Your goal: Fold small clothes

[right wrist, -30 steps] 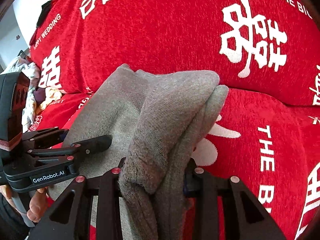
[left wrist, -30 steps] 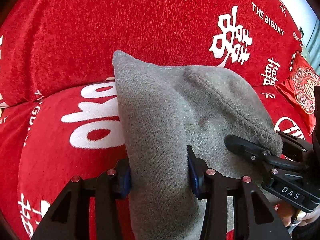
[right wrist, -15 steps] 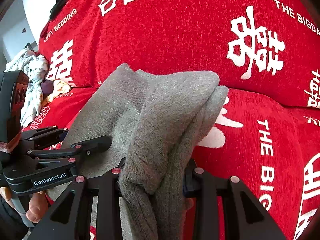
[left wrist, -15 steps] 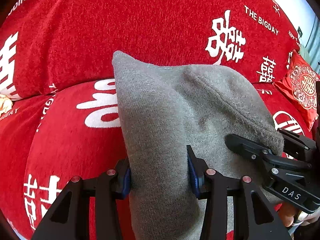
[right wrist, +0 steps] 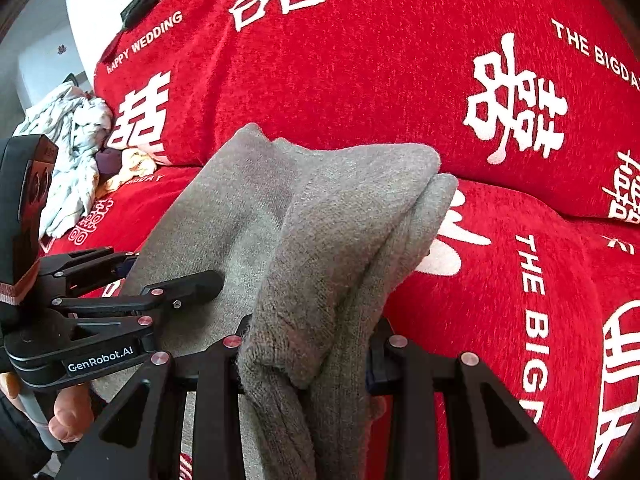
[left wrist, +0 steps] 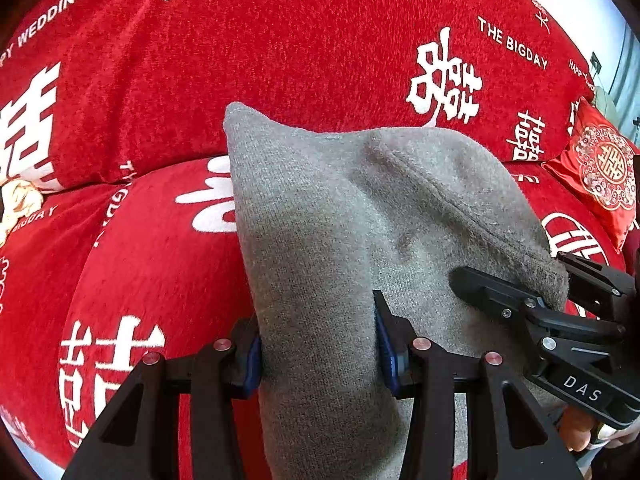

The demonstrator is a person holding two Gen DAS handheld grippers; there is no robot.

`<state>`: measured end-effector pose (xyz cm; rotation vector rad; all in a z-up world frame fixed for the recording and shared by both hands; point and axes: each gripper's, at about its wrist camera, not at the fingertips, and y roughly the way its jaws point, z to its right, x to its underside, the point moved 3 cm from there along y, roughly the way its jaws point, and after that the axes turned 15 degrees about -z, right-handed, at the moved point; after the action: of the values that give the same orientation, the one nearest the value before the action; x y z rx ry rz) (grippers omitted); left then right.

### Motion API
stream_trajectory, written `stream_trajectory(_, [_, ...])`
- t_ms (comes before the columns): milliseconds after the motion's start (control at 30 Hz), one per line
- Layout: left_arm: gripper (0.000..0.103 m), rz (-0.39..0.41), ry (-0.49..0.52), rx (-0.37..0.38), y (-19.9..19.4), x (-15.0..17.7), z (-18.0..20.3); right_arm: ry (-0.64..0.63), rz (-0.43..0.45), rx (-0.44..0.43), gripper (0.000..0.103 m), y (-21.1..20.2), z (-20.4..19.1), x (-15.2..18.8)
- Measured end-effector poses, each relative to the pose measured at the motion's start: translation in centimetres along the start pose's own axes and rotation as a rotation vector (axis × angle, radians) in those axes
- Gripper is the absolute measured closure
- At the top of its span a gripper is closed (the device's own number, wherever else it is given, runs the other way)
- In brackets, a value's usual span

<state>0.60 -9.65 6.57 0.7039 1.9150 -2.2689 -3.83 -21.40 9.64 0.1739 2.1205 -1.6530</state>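
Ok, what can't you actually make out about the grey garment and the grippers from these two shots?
- Left wrist view: the grey garment runs off the bottom edge, so its kind and full shape are unknown.
- Right wrist view: the right gripper pads are buried in bunched cloth.
- Right wrist view: the pile of light clothes at the left edge is too small and distorted to identify.

The red sofa cover [left wrist: 320, 60] reads "THE BIGDAY" at two o'clock and "WEDDING" at ten o'clock. The right gripper [left wrist: 520, 296] bears "DAS" — the left gripper [right wrist: 168, 276] "GenRobot.AI".
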Motion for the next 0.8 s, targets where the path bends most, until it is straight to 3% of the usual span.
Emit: stream_trajectory(800, [0.056, 0.012, -0.006, -0.029, -1.0, 5.5, -0.9, -0.033, 0.01, 0.012, 0.067, -0.3, -3.6, 4.7])
